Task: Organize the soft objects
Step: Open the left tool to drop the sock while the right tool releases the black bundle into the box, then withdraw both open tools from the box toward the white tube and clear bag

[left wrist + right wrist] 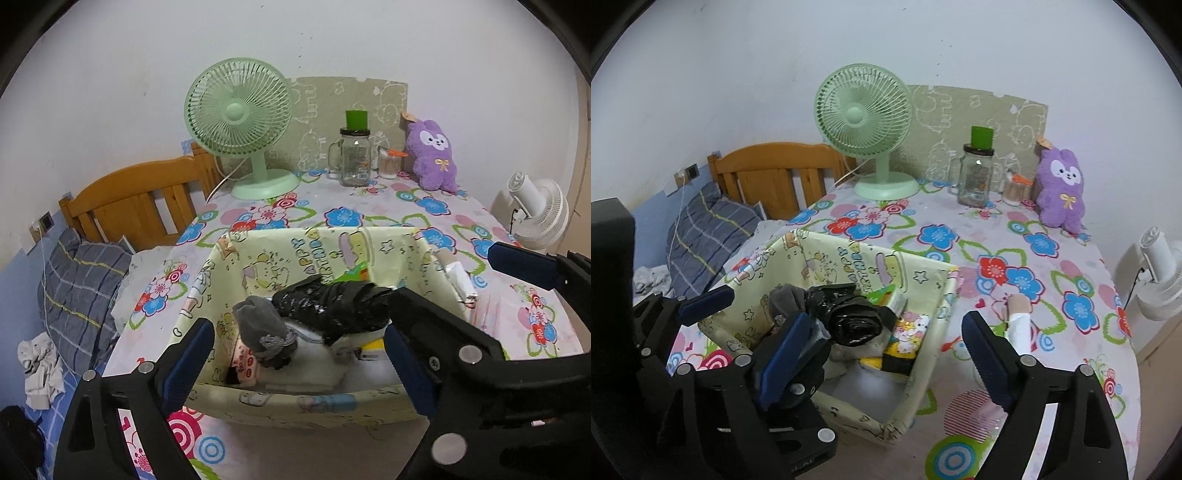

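Socks (pixel 264 332), a grey bundle, lie in the box (pixel 295 400) beside a black bag (pixel 332 308), just ahead of our left gripper (pixel 299 363), between its wide, empty jaws. Our right gripper (pixel 886 350) also stands wide and empty, the bag just beyond its left jaw, over the flowered surface (pixel 1071 295).
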The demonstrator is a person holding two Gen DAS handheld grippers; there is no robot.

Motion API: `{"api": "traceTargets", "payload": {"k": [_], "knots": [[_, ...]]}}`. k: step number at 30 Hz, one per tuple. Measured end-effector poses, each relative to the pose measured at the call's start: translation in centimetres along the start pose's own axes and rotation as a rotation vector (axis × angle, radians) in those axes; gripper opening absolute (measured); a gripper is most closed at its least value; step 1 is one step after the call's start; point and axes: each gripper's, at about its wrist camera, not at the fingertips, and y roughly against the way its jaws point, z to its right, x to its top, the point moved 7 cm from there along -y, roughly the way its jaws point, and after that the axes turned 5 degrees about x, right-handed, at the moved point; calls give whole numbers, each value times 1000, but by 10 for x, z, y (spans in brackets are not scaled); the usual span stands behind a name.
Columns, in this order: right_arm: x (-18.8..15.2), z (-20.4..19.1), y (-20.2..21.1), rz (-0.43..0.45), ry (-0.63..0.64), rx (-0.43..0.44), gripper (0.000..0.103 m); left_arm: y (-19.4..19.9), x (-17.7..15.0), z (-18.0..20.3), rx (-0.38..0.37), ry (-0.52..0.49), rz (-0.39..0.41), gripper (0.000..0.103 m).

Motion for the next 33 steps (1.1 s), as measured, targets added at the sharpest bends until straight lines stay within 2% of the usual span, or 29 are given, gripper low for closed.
{"api": "traceTargets", "payload": {"k": [5, 14, 33], "knots": [[1, 11, 13, 27, -11, -40, 96, 8, 4, 11, -18, -8, 19, 97], [0, 31, 35, 68, -8, -137, 102, 22, 7, 34, -56, -22, 38, 97], [-13, 72, 71, 110, -63, -237, 102, 42, 10, 86, -148, -65, 92, 97]]}}
